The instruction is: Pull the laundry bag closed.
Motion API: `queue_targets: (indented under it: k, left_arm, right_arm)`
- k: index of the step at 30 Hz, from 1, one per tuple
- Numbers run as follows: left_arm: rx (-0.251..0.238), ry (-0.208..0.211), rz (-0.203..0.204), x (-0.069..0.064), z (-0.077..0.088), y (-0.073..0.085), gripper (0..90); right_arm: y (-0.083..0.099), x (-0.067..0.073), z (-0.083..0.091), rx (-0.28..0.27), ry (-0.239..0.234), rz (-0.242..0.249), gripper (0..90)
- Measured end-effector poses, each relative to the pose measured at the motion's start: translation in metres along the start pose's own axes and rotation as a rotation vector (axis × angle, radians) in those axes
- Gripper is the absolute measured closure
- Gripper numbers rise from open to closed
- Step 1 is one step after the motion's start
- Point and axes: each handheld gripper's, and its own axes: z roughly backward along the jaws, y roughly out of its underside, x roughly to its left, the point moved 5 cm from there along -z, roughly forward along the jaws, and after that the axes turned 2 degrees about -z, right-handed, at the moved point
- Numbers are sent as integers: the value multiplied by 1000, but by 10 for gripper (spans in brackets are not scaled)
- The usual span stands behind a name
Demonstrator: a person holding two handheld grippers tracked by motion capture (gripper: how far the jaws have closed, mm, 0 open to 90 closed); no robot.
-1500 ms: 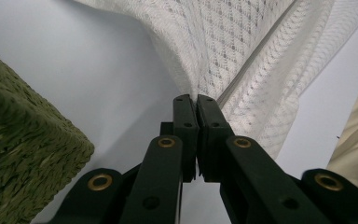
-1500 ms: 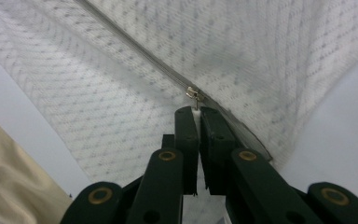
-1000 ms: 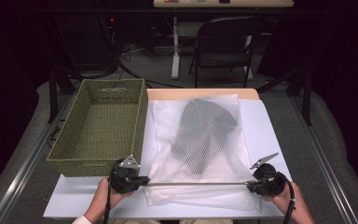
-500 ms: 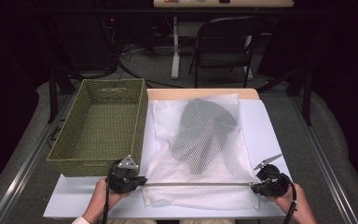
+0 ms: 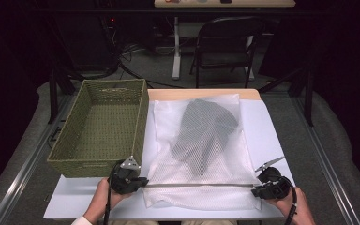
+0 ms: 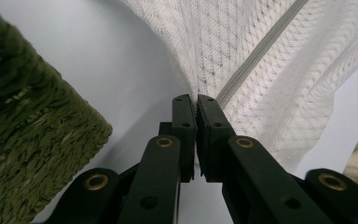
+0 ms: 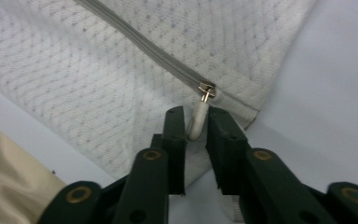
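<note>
Mesh bag [image 5: 201, 154]: laid flat near the surface's front edge.
Left gripper [image 6: 196, 105]: clenched on the bag's corner.
Right gripper [image 7: 196, 123]: jaws just loosened around the zipper pull [image 7: 198, 122].

We see a white mesh bag [image 5: 201, 168] with a fine diamond-net pattern, and through it a dark grey garment [image 5: 204, 133] shows, dimmed by the netting. Its zip [image 7: 140, 44] is a pale grey band; the zip pull [image 7: 196, 122] is cream-white on a small brassy slider. Beside it stands an olive-green woven basket [image 5: 98, 129] with a tight plaited weave. The tabletop [image 5: 262, 126] is plain white. Both grippers, left [image 5: 133, 180] and right [image 5: 267, 188], are black, with brass-coloured rivets on their jaws.
</note>
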Motion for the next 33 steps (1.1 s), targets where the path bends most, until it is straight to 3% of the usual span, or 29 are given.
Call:
queue_targets:
  k: [5, 10, 15, 19, 24, 27, 33]
  left_arm:
    - [9, 3, -14, -1, 0, -1, 828]
    - [15, 0, -16, 0, 0, 0, 782]
    - [23, 2, -13, -1, 2, 4, 663]
    - [15, 1, -33, -6, 9, 5, 527]
    - [-14, -54, -39, -10, 26, 9, 302]
    - [-21, -123, -45, -8, 37, 17, 236]
    - [-32, -193, 15, 3, 56, 39, 158]
  right_arm:
    - [-1, 10, 4, -13, -27, 22, 682]
    - [-3, 15, 3, -35, -10, 81, 647]
    - [-3, 15, 3, -45, -8, 88, 596]
    - [-3, 15, 6, -58, -7, 75, 470]
    - [0, 13, 13, -108, 13, 58, 312]
    - [0, 8, 18, -142, 55, 39, 236]
    - [1, -1, 23, -173, 91, 4, 159]
